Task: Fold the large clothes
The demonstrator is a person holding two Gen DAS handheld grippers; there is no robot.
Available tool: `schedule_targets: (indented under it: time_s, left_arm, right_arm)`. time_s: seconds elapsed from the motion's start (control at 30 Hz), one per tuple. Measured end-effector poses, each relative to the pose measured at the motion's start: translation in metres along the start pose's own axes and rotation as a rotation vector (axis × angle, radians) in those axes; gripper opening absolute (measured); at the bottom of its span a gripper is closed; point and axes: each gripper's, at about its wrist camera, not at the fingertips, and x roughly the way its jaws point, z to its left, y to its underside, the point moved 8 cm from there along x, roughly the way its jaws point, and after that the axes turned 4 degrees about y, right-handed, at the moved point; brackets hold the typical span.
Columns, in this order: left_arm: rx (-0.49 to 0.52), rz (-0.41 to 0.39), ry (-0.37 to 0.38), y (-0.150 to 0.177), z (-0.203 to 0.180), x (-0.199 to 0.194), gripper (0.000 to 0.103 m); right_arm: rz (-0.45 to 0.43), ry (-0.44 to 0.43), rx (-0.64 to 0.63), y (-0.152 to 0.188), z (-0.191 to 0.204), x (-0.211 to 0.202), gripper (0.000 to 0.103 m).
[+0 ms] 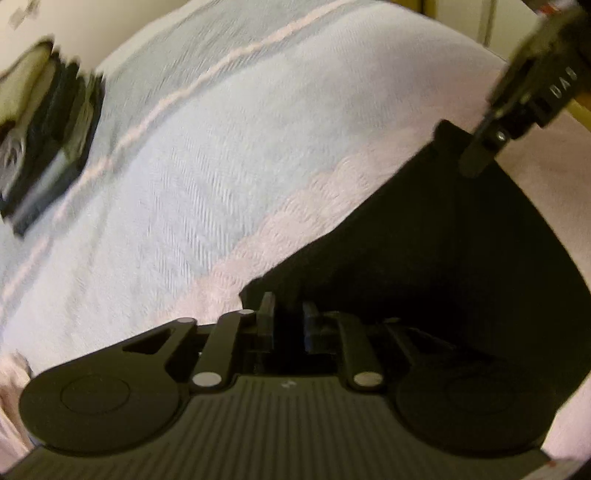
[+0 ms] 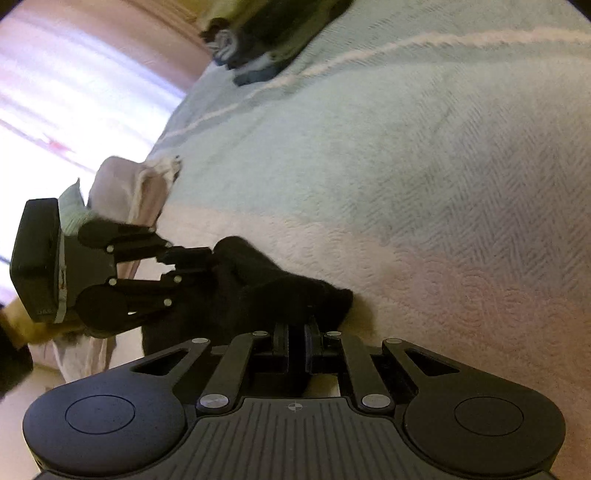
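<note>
Early stage: black garment [image 1: 424,240] lower right, bunched and unfolded, pinched by left gripper [image 1: 288,314] and right gripper [image 2: 295,336].

Counted: one black garment [image 1: 424,236], one bedspread [image 1: 207,155], one clothes stack [image 2: 266,33], two tools: left tool [image 1: 288,314], right tool [image 2: 295,339].

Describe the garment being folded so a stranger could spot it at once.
Start at the bed's pale blue bedspread and follow its pink border. On that border lies the black garment, between both grippers. It is the only plain black cloth there; the stack of folded clothes lies at the far edge.
</note>
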Motion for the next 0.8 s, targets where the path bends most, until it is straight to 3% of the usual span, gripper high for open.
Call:
schedule_targets:
  time_s: [0.07,0.17,0.23,0.33,0.47,0.6,0.67,0.8]
  left_arm:
    - [-0.083,-0.001,-0.008,0.005,0.015,0.001,0.026]
    - [-0.206,0.013,-0.074,0.022,0.041,-0.008,0.026]
    - [-0.279,0.043,-0.15,0.04,0.057,-0.02,0.025]
    - [-0.369,0.051,-0.188,0.06,0.062,-0.04,0.024]
    - [-0.453,-0.016,-0.114,0.059,0.041,-0.054,0.025]
    - [-0.481,-0.059,-0.033,0.041,0.021,-0.031,0.024]
    - [-0.479,-0.04,-0.029,0.039,0.018,-0.007,0.024]
    - [-0.554,-0.057,-0.045,0.04,0.035,0.023,0.024]
  right_arm:
    - [0.008,-0.001,-0.015,-0.002,-0.001,0.002,0.004]
    - [0.005,0.016,-0.045,-0.003,-0.004,-0.004,0.006]
    - [-0.011,0.071,-0.043,-0.002,-0.008,-0.012,0.012]
    - [-0.078,0.17,-0.129,-0.007,-0.001,-0.032,0.014]
    - [-0.13,0.112,-0.268,-0.004,0.036,-0.044,0.015]
    - [-0.041,-0.009,-0.364,0.015,0.065,-0.01,0.015]
    - [-0.006,0.03,-0.401,0.021,0.06,0.015,0.015]
    - [-0.055,0.078,-0.371,0.007,0.032,0.029,0.015]
